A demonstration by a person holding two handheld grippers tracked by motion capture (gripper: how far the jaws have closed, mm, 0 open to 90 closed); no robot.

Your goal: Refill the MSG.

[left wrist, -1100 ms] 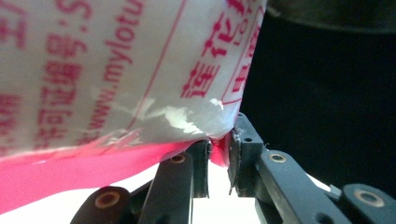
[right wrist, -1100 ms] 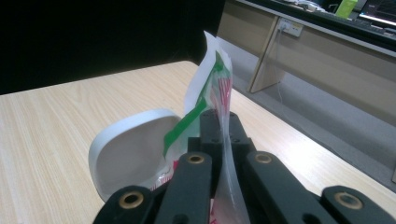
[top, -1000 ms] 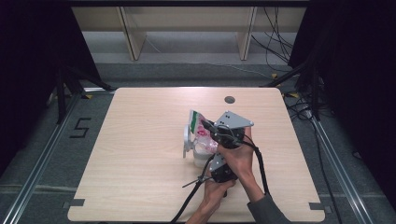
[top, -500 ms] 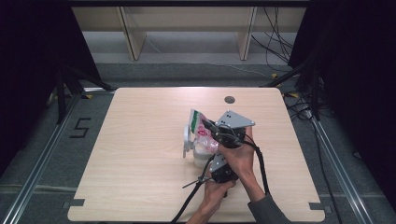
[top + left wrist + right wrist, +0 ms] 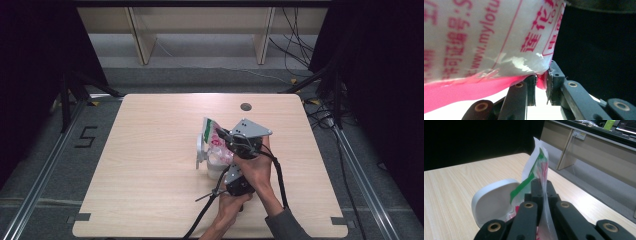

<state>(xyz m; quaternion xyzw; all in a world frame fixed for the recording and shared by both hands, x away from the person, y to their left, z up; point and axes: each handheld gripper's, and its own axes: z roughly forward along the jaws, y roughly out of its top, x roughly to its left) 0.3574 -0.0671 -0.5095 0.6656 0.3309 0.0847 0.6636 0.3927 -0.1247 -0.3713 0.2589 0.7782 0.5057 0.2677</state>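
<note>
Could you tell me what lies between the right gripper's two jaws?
The right gripper pinches the plastic bag edge, shown in the right gripper view.

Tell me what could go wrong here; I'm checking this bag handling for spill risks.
Both tongs pinch the thin printed plastic bag: the right tongs at its upper edge, the left tongs on a pink corner. Pulling apart could tear the film or slip a grip. The bag could also tip past the white bowl beside it.
</note>
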